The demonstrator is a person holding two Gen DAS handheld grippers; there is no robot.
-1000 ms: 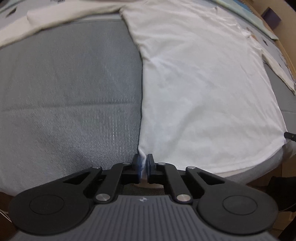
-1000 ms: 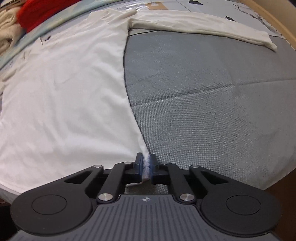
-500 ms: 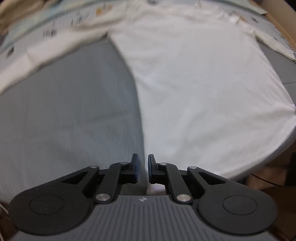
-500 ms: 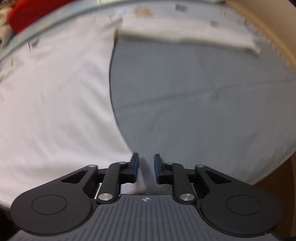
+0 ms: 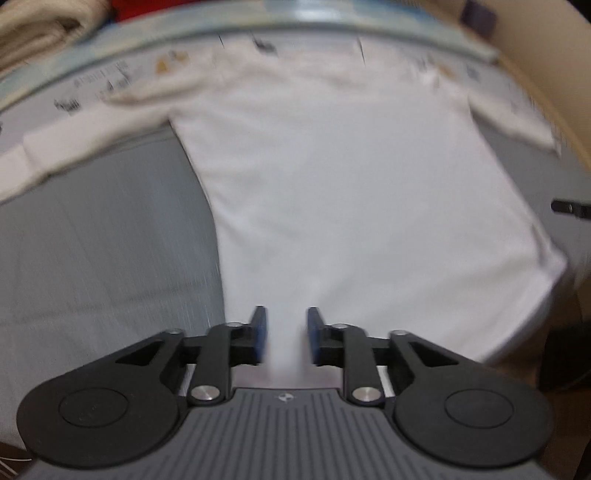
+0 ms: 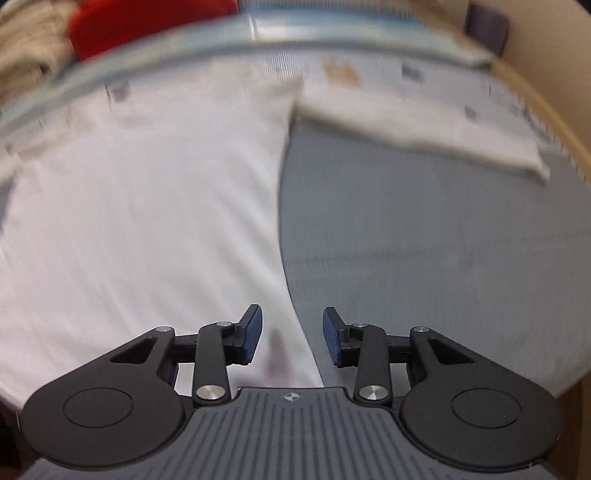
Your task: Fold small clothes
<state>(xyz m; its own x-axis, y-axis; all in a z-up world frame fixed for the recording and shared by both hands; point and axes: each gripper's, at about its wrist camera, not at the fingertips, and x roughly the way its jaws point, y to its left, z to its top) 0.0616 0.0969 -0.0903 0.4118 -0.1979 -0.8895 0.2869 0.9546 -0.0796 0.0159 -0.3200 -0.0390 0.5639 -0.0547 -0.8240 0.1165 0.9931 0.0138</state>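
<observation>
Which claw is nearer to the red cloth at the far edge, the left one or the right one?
Hard to tell. The red cloth lies far beyond both, towards the far left. The right claw and left claw, both opening, hover over the white shirt's near hem, at opposite corners.

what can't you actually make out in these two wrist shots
- Left wrist view: white shirt hem nearest the camera, hidden behind the left gripper.
- Right wrist view: dark smudge on the cloth between the right gripper fingers, too blurred to identify.
- Both views: prints on the far bedding, smeared by motion blur.
</observation>
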